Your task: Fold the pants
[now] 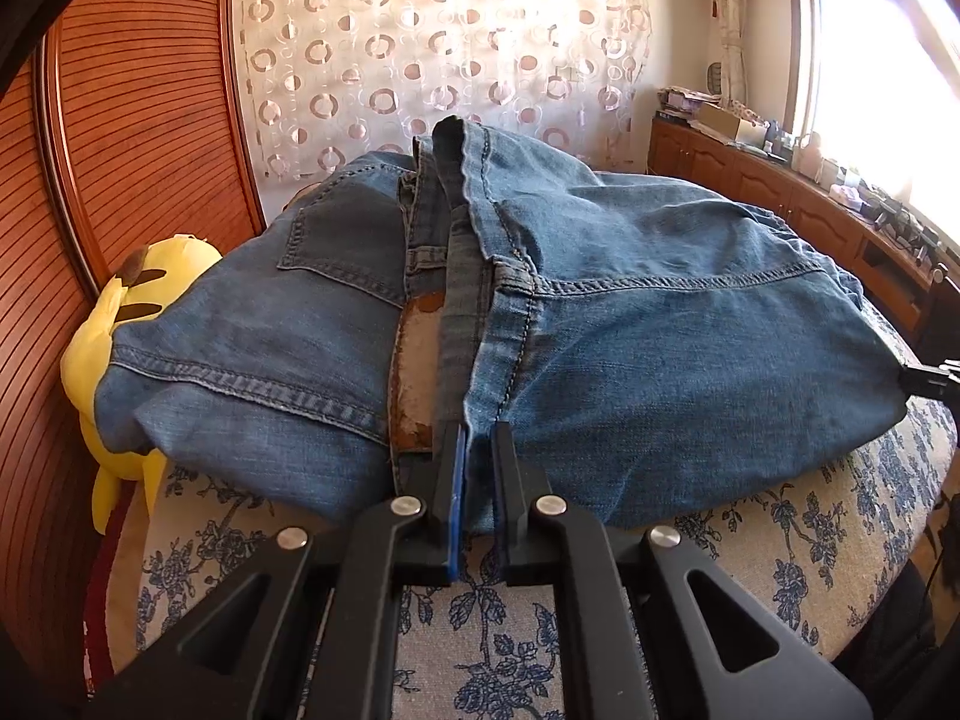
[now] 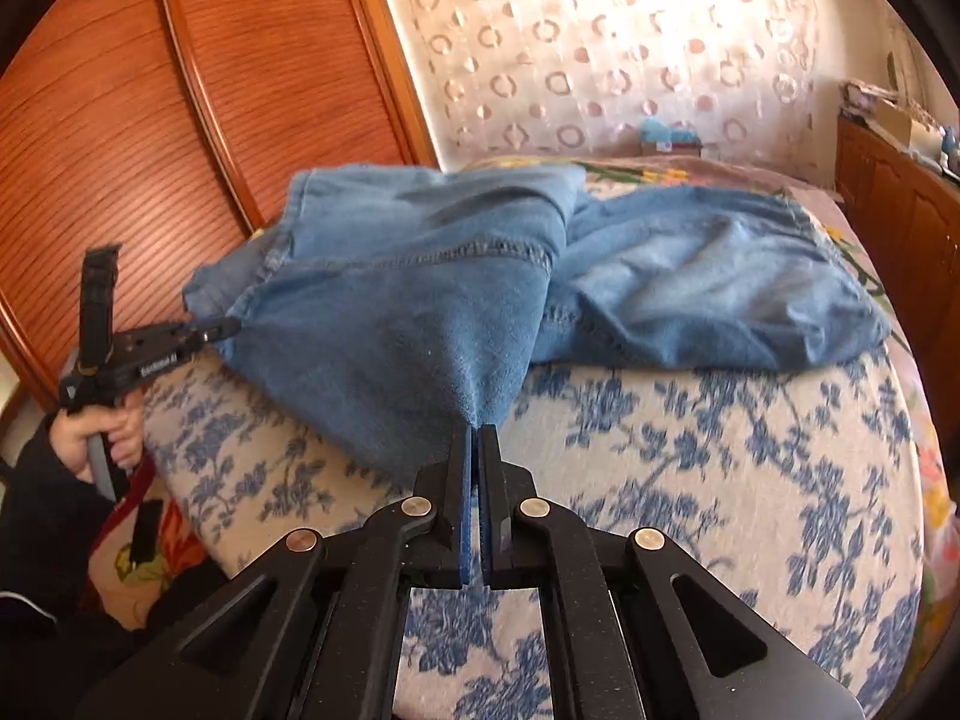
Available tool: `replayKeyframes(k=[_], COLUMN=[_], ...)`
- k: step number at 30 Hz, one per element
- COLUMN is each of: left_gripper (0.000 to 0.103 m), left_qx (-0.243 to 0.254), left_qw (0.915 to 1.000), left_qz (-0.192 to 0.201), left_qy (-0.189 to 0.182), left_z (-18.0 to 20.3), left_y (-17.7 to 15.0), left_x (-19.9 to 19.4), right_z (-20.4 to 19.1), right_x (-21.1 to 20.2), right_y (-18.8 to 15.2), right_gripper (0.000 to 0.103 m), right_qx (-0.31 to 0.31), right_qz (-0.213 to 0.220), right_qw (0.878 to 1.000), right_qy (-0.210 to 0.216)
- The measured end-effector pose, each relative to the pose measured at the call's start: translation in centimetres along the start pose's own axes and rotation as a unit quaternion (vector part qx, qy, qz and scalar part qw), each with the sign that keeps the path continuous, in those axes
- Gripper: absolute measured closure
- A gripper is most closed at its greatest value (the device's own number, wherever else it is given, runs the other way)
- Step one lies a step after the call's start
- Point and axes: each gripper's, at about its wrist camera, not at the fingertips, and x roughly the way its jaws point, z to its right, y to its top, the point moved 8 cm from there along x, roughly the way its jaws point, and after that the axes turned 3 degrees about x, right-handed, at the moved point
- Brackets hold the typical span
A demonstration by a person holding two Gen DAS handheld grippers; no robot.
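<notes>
Blue denim pants [image 1: 630, 324] lie bunched on the bed, waistband and back pocket toward the left wrist view. My left gripper [image 1: 478, 429] is shut on the waistband edge near the brown label. In the right wrist view the pants [image 2: 408, 312] are lifted into a taut peak, and my right gripper [image 2: 475, 427] is shut on a pinched fold of the denim. The left gripper also shows there [image 2: 216, 331], clamped on the cloth's left edge. The right gripper's tip shows at the right edge of the left wrist view [image 1: 912, 375].
The bed has a white cover with blue flowers [image 2: 690, 456]. A yellow plush toy [image 1: 129, 324] lies against the wooden headboard [image 1: 120, 138]. A wooden cabinet [image 1: 780, 192] with clutter runs along the window side. A patterned curtain [image 1: 432, 48] hangs behind.
</notes>
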Motion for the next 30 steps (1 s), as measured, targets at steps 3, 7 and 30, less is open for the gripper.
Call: replayKeyframes(k=[3,7,30], left_gripper=[0.096,0.096,0.036], left_qx=[0.001,-0.001,0.037], left_qw=[1.0000,1.0000,0.9976], left_qz=[0.001,-0.002,0.057], left_qy=[0.002,0.002,-0.007], left_z=[-0.1,-0.1,4.0], left_y=[0.0,0.1,4.6], left_x=[0.0,-0.2,-4.4], right_z=[0.2,0.3,2.8], right_x=[0.1,-0.7,-2.1], right_y=[-0.1,0.9,7.5], right_gripper=[0.103,0.101,0.063], right_qx=[-0.001,-0.014,-0.031], right_qz=[-0.002,0.010,0.073], right_qw=[1.000,1.000,0.995], right_qy=[-0.005,-0.022,-0.058])
